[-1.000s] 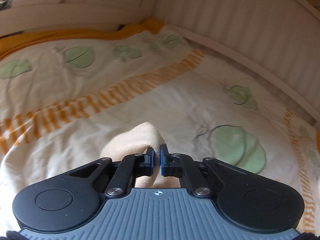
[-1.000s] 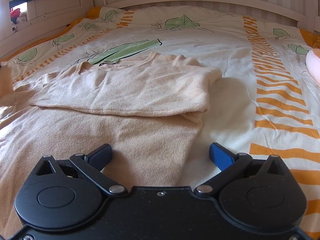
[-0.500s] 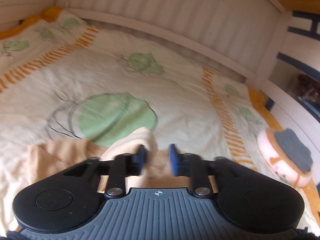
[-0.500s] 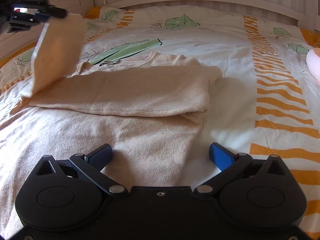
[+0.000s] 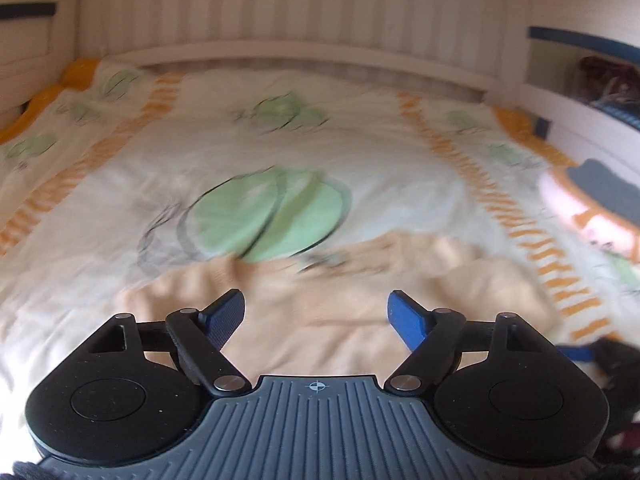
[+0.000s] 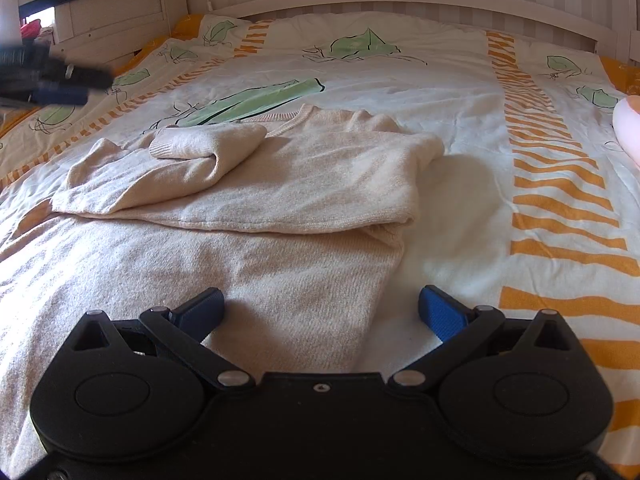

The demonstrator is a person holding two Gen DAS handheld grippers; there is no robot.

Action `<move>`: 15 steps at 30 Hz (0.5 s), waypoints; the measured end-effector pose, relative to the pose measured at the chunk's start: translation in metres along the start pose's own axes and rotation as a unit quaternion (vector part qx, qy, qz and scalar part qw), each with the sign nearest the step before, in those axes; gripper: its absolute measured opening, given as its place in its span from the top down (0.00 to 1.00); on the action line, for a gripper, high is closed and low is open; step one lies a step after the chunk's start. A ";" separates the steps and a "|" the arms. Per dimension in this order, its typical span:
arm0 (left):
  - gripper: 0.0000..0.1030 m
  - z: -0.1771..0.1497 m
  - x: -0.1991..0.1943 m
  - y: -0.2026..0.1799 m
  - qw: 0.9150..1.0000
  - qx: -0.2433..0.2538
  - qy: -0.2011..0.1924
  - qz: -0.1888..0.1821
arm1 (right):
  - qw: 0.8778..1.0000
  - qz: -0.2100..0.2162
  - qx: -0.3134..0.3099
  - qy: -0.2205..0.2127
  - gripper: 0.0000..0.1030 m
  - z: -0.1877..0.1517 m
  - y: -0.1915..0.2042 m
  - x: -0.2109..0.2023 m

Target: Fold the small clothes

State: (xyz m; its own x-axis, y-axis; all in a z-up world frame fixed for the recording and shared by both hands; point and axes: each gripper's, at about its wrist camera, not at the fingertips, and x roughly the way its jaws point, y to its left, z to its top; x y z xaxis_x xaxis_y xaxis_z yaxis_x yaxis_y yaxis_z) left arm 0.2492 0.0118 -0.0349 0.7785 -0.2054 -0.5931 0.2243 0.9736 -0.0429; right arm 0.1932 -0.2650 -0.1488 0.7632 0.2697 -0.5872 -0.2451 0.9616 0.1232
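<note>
Left wrist view: left gripper (image 5: 316, 314) at bottom centre, blue fingers (image 5: 226, 314) spread wide w/ nothing between them. Picture is motion-blurred. Beige sweater (image 5: 344, 312) lies in the lower middle of the frame, just past the fingertips, on the bed cover (image 5: 248, 152) w/ green leaf print & orange stripes. Pink-and-grey soft thing (image 5: 592, 208) at right edge, too blurred to tell what. White slatted bed frame (image 5: 304, 8) across the top.

Right wrist view: right gripper (image 6: 322, 314) at bottom centre, fingers (image 6: 440, 312) spread, holding nothing; left finger over the sweater (image 6: 248, 208), right one over bare cover (image 6: 460, 92). Sweater fills the left & centre, partly folded: one side lies folded across the body, and a sleeve (image 6: 204, 146) is doubled back on top, left of centre. Left gripper (image 6: 48, 80) shows as a dark blur at upper left, above the cover, apart from the sweater.
</note>
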 end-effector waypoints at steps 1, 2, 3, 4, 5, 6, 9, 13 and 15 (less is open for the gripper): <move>0.25 -0.004 0.005 0.014 1.000 -0.007 0.013 0.013 | 1.000 0.000 0.000 0.000 0.00 0.000 0.000 0.000; 0.25 -0.008 0.010 0.025 0.999 -0.010 0.027 0.024 | 1.000 0.000 0.000 -0.001 0.00 0.000 0.001 -0.001; 0.25 -0.012 0.015 0.034 0.998 -0.009 0.041 0.035 | 1.000 -0.001 -0.001 -0.001 0.00 0.000 0.001 -0.001; 0.25 -0.017 0.020 0.042 0.997 -0.003 0.052 0.048 | 1.000 -0.001 -0.002 -0.001 0.00 0.000 0.002 -0.001; 0.25 -0.021 0.024 0.047 0.996 0.010 0.062 0.063 | 1.000 -0.002 -0.002 -0.002 0.00 0.000 0.001 -0.001; 0.25 -0.026 0.028 0.051 0.993 0.028 0.074 0.085 | 1.000 -0.002 -0.002 -0.002 0.00 -0.001 0.001 -0.002; 0.25 -0.040 0.031 0.070 0.983 0.060 0.093 0.146 | 1.000 -0.005 -0.005 -0.002 0.00 -0.001 0.002 -0.002; 0.22 -0.048 0.023 0.112 0.982 -0.012 0.107 0.154 | 1.000 -0.007 -0.007 -0.001 0.00 0.000 0.002 -0.002; 0.20 -0.046 0.023 0.119 0.983 -0.039 0.109 0.143 | 1.000 -0.007 -0.007 0.000 0.00 0.001 0.002 -0.002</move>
State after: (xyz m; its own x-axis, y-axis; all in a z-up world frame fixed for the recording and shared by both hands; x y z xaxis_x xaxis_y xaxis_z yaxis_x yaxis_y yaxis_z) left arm 0.2667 0.1280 -0.0904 0.6568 0.0965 -0.7478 -0.0389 0.9948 0.0942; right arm 0.1919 -0.2635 -0.1471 0.7667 0.2563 -0.5886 -0.2426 0.9645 0.1039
